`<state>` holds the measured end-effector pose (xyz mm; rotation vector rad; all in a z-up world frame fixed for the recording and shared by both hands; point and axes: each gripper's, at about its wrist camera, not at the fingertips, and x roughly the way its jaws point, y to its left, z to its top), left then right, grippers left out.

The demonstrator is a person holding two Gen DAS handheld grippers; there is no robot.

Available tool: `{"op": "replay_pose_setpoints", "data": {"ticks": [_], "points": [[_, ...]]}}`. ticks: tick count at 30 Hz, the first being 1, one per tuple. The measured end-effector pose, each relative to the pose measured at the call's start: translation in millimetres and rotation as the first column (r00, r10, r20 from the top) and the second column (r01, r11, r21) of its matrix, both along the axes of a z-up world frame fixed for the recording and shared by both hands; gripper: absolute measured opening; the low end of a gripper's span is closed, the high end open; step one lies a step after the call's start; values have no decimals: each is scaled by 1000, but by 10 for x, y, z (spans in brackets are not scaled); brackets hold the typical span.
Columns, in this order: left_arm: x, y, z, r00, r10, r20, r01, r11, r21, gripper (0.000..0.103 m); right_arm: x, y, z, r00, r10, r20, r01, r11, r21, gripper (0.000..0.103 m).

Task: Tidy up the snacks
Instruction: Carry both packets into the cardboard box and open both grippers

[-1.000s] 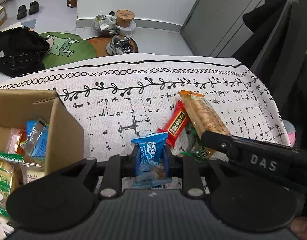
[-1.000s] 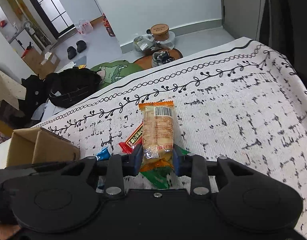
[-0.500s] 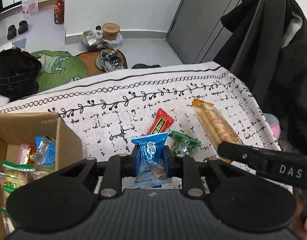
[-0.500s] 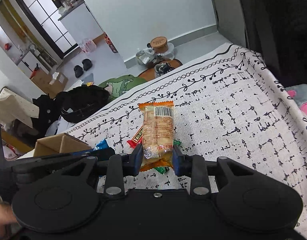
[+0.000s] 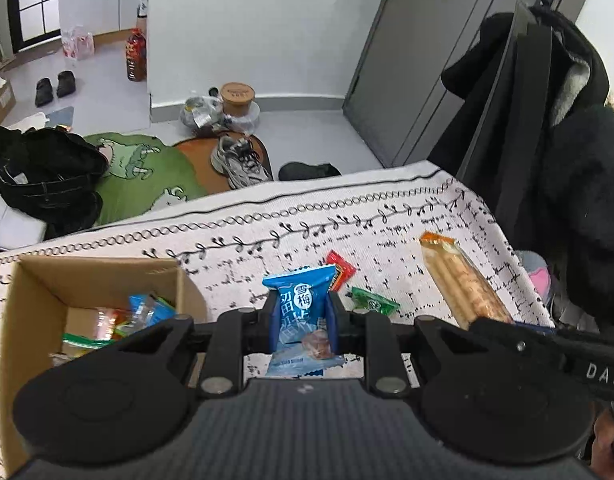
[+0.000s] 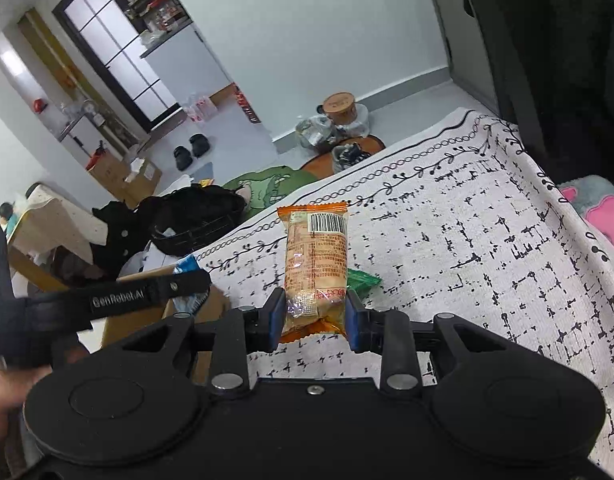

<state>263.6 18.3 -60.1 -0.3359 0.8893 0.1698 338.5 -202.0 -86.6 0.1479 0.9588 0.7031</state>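
My left gripper is shut on a blue plum-candy packet and holds it above the table, just right of the open cardboard box that holds several snack packs. My right gripper is shut on a long orange biscuit packet, also seen in the left wrist view, held above the cloth. A red snack bar and a green packet lie on the patterned tablecloth. The green packet also shows in the right wrist view.
The box corner sits left of the right gripper, with the left gripper's arm above it. Beyond the table's far edge are shoes, a green rug and a black bag on the floor. A dark coat hangs at the right.
Both grippers have risen from the table with their packets. The red bar and green packet now lie uncovered on the cloth, and more of the box's inside shows.
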Motion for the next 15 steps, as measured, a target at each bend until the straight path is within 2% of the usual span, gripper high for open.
{"op": "replay_pose_setpoints", "data": {"ticks": [9,15], "points": [[-336,189,254,998,37,59,-38,999,15,22,-154,42,144,996,78,38,-78,997,11,30],[-565,300,304,996,57,66,-58,998,20,22,-282,96,220,992,112,60,-114,993,27,30]]}}
